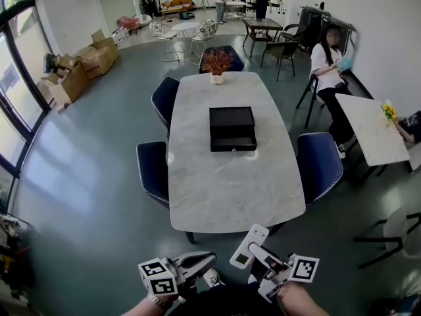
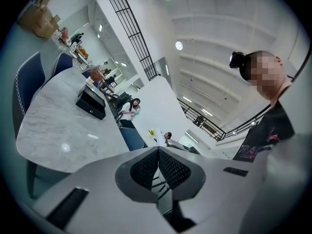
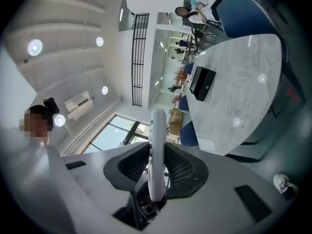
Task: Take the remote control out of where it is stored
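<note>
Remote control (image 1: 248, 247), white, clamped edge-on between jaws of right gripper (image 3: 157, 165), held off table (image 1: 197, 189) beyond its near edge, left gripper (image 2: 158, 165) jaws together, empty, black box (image 1: 232, 129) mid-table.

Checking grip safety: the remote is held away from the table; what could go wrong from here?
The white remote control is pinched edge-on in the right gripper's jaws, mostly sticking out, so it might pivot or slip. It hangs over the grey floor, short of the marble table; a drop could damage it.
</note>
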